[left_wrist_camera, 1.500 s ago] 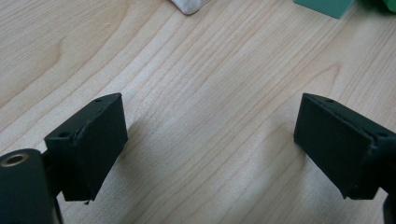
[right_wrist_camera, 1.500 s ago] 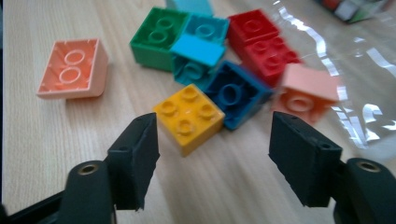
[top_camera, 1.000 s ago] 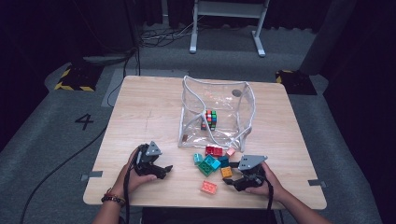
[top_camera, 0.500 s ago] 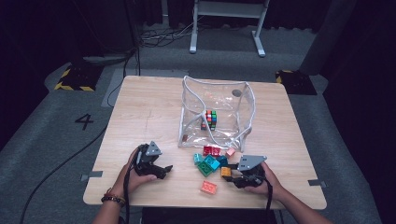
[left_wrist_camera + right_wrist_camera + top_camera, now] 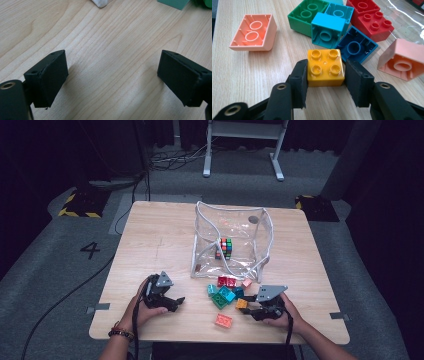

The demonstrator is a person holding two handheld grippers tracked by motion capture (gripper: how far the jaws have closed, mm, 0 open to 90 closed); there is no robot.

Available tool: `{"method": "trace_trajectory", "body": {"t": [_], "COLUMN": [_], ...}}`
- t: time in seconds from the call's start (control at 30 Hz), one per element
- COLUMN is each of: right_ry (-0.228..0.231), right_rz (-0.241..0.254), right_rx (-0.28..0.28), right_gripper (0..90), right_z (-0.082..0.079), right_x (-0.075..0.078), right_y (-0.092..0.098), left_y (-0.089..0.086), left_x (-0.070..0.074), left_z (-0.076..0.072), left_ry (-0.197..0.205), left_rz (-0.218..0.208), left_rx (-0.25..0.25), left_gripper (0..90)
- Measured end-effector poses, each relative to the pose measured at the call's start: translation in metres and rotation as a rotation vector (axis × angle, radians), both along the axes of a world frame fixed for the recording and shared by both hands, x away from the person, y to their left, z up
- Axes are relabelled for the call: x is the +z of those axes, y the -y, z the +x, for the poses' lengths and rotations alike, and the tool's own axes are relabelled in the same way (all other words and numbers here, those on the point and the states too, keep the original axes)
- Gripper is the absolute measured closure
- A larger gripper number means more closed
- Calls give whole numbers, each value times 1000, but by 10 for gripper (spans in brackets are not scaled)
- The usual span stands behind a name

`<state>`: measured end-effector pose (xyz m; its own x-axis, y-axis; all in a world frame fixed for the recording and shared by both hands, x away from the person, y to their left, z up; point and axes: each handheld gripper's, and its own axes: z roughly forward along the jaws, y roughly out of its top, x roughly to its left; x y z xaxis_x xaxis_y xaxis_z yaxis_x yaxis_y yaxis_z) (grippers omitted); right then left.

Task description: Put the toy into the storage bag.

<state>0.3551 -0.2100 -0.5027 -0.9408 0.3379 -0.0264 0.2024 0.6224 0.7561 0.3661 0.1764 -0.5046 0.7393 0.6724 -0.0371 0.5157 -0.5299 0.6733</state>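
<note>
So my right gripper (image 5: 325, 82) fingers just closed on the yellow brick (image 5: 325, 67), squarely between them, seemingly gripped; left gripper (image 5: 112, 77) fingers released.

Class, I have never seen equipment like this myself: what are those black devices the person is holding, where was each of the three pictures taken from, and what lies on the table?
A person sits at a wooden table and holds hand-operated tongs in each hand; there is no robot arm. The high view looks down from above the person. The other two pictures come from small cameras riding on each pair of tongs, looking along its black jaws.

The left tongs rest open over bare wood, holding nothing. The right tongs have just been closing, and their jaws now press on both sides of a yellow four-stud building brick, which sits on the table.

Around it lie more bricks: a peach brick, a green brick, light blue, dark blue and red ones. Behind them stands a clear plastic bag with a colourful puzzle cube inside.
</note>
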Motion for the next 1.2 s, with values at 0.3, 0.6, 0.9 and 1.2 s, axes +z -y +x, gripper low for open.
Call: {"method": "trace_trajectory", "body": {"t": [0.3,0.6,0.9,1.2], "right_ry": [9,25,82,89], "right_rz": [-15,-5,56,108], "right_rx": [24,-24,-129,-200], "right_gripper": [593,593,593,593], "right_z": [0,4,16,28], "right_x": [2,16,43,56], "right_y": [5,37,74,97], "left_y": [0,0,0,0], "left_x": [0,0,0,0], "left_z": [0,0,0,0], "left_ry": [0,-1,-2,0], "left_rz": [0,1,0,0], "left_rx": [-1,0,-1,0], "left_gripper": [98,98,98,98]}}
